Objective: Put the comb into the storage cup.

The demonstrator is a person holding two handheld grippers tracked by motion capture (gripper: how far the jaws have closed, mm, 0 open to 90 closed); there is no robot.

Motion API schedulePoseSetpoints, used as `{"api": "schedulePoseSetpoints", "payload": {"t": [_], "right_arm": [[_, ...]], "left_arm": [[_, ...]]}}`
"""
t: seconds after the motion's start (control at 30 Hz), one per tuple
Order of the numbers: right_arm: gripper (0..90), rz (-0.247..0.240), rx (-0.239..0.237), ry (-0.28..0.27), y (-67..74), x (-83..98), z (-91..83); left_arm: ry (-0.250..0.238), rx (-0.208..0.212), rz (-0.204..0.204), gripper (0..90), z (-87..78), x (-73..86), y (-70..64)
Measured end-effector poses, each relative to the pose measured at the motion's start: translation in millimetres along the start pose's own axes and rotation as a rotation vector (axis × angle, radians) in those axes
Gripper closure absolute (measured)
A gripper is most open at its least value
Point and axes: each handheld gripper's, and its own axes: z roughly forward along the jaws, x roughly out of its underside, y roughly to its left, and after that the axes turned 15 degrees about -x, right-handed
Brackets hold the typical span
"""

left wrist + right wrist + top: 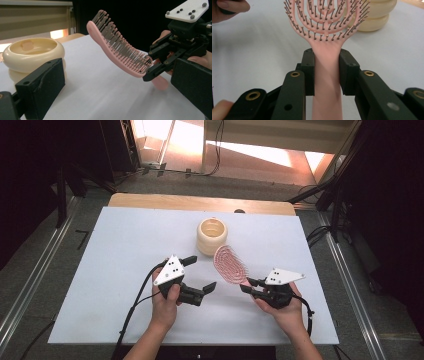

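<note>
overhead looks down; claw cameras close, sharing hairbrush [230, 265].

No legible text, label, brand, number or sign on anything at the table: the pink brush [327, 62], the cream ribbed pot [212, 236], the white sheet [125, 265] and both grippers' grey plates bear only plain surfaces and screw heads.

My right gripper's [326, 72] pads hide the sides of the pink hairbrush [327, 37] handle. In its own view the frame crops the brush head's top, the handle's end, and most of the cream ridged pot [375, 17].
</note>
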Motion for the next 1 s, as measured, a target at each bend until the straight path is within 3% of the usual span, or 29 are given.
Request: {"api": "schedulePoseSetpoints", "payload": {"t": [0.37,0.63,0.8,1.0], "right_arm": [[68.2,-0.025,0.019,-0.046,6.8,-1.7,3.9],[68.2,-0.045,0.031,-0.073,13.3,-3.0,10.3],[68.1,-0.059,0.027,-0.075,16.5,-3.7,13.9],[68.2,-0.072,0.026,-0.084,19.7,-4.6,16.7]], "left_arm": [[0.008,0.016,-0.038,0.0,9.2,-3.9,-4.5],[0.012,0.037,-0.092,0.7,18.3,-6.3,-10.0],[0.02,0.026,-0.104,7.1,22.2,-7.9,-12.9],[0.03,0.024,-0.148,19.0,25.7,-9.2,-14.9]]}}
